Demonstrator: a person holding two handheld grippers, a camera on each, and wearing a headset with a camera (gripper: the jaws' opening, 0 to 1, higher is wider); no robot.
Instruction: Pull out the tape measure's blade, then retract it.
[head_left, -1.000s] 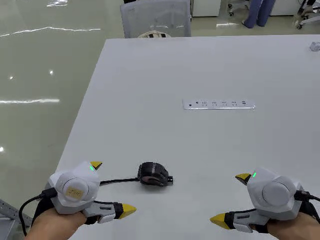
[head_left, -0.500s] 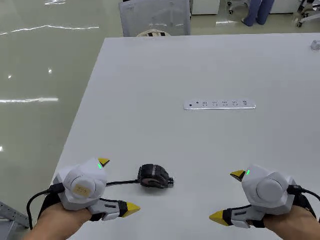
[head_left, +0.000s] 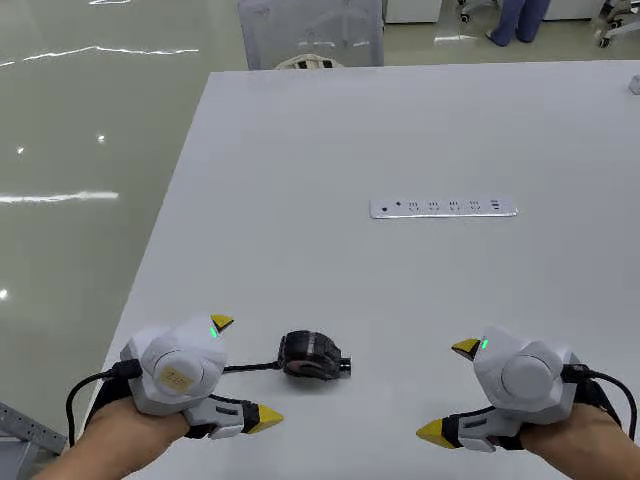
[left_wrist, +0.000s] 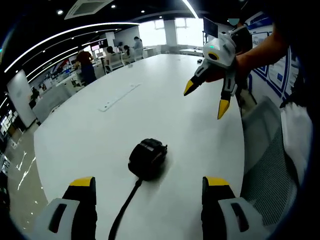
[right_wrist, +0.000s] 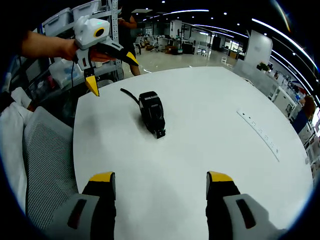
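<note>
Black and small, the tape measure (head_left: 313, 357) lies flat on the white table (head_left: 400, 130) near its front edge, between the two grippers and touched by neither. The left gripper (head_left: 243, 370) and the right gripper (head_left: 448, 390) both hover with jaws spread wide, holding nothing. To my eye the risk is the loose case: pinched off-centre it could skid or spin, and a pull on the blade would drag it along. Its strap (head_left: 250, 366) trails toward the left gripper and might snag.
</note>
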